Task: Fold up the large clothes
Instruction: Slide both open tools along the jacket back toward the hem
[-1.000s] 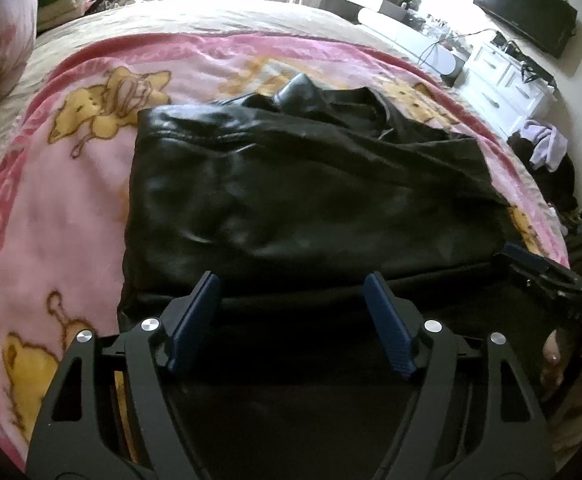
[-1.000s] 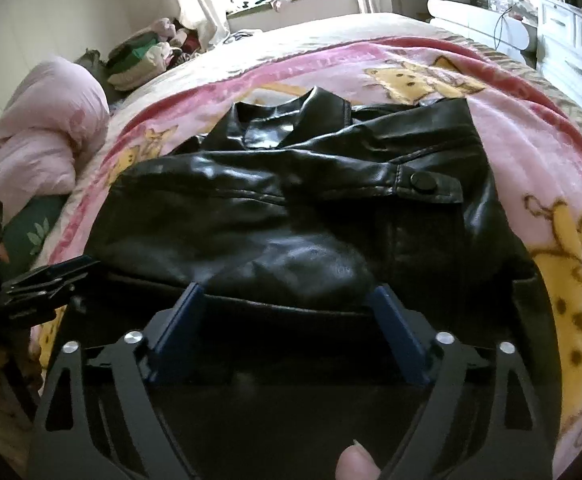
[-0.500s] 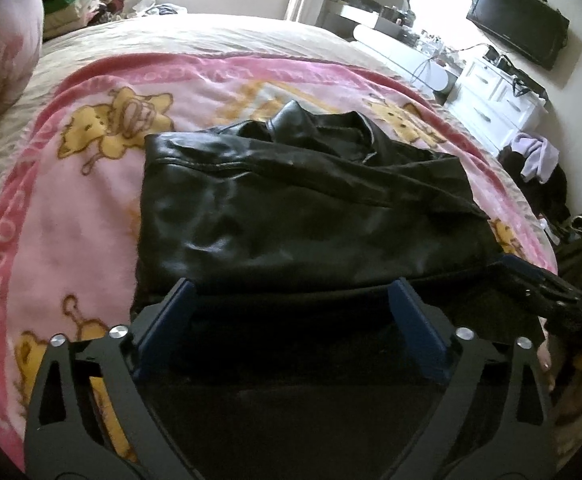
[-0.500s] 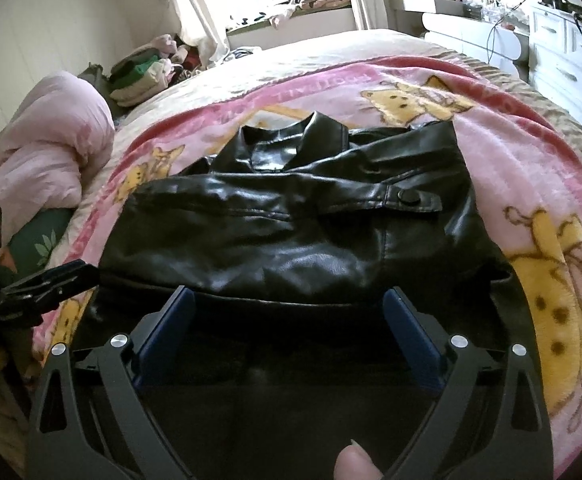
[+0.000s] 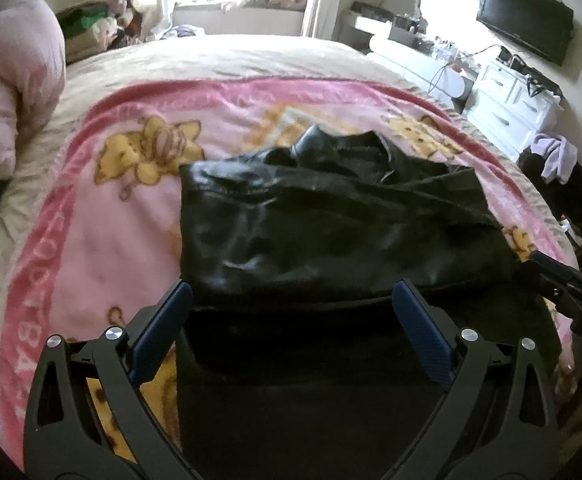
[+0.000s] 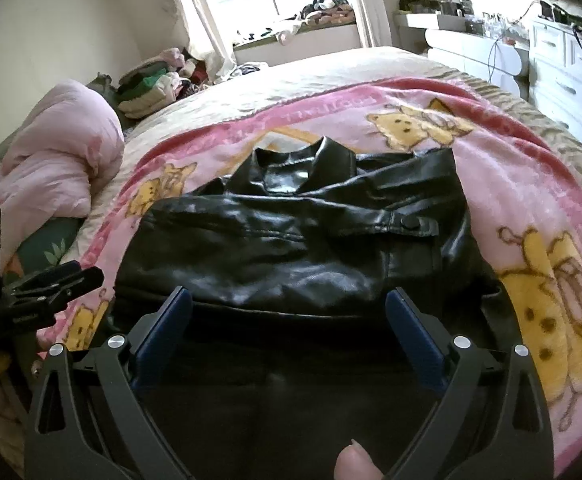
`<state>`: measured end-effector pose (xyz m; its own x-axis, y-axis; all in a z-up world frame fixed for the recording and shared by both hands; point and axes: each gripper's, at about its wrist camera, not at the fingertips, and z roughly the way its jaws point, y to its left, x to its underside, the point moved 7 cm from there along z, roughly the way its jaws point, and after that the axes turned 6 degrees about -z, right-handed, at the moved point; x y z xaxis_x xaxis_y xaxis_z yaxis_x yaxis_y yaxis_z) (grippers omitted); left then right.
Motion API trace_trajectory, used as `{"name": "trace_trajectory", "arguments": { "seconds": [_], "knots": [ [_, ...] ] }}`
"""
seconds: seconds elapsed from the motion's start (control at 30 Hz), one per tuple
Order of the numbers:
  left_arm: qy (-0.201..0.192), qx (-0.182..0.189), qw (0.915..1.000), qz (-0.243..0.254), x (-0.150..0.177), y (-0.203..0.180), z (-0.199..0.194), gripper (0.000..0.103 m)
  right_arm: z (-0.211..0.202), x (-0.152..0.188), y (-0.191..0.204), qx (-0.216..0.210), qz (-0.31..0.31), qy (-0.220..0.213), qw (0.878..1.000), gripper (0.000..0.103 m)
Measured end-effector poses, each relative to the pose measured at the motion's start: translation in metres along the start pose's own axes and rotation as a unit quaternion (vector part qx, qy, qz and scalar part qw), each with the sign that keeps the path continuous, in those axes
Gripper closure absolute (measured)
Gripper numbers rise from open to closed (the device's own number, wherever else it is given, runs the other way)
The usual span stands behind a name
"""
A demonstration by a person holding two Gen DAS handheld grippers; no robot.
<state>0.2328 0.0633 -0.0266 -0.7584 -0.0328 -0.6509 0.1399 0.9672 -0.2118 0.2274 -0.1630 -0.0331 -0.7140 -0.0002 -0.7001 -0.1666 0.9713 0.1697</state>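
Note:
A black leather jacket point(image 5: 331, 224) lies folded on a pink bear-print blanket point(image 5: 91, 240) on the bed, collar at the far end. It also shows in the right wrist view point(image 6: 291, 248), with a buttoned tab on its right side. My left gripper point(image 5: 291, 296) is open and empty, above the jacket's near left edge. My right gripper point(image 6: 287, 300) is open and empty, above the jacket's near right part. Each gripper shows at the other view's edge: the right one point(image 5: 567, 284), the left one point(image 6: 51, 284).
A pink duvet point(image 5: 11, 92) is bunched at the bed's left, also in the right wrist view point(image 6: 51, 160). White drawers point(image 5: 511, 100) and a wall television point(image 5: 525, 16) stand to the right. A clothes pile point(image 6: 151, 84) lies near the window.
Both grippers have opened wider and pulled back and up from the jacket, so more of the bed and room shows. The jacket has stayed in place.

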Motion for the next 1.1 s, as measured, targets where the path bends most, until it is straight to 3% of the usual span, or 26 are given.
{"name": "trace_trajectory", "arguments": {
  "seconds": [0.53, 1.1],
  "knots": [
    [-0.058, 0.005, 0.9983, 0.007, -0.013, -0.012, -0.048, 0.009, -0.038, -0.015, 0.019, 0.007, -0.034, -0.040, 0.999, 0.006],
    [-0.090, 0.018, 0.9953, 0.029, 0.011, -0.054, -0.087, 0.009, -0.083, -0.013, 0.026, -0.012, -0.043, -0.070, 0.997, 0.004]
  ]
}}
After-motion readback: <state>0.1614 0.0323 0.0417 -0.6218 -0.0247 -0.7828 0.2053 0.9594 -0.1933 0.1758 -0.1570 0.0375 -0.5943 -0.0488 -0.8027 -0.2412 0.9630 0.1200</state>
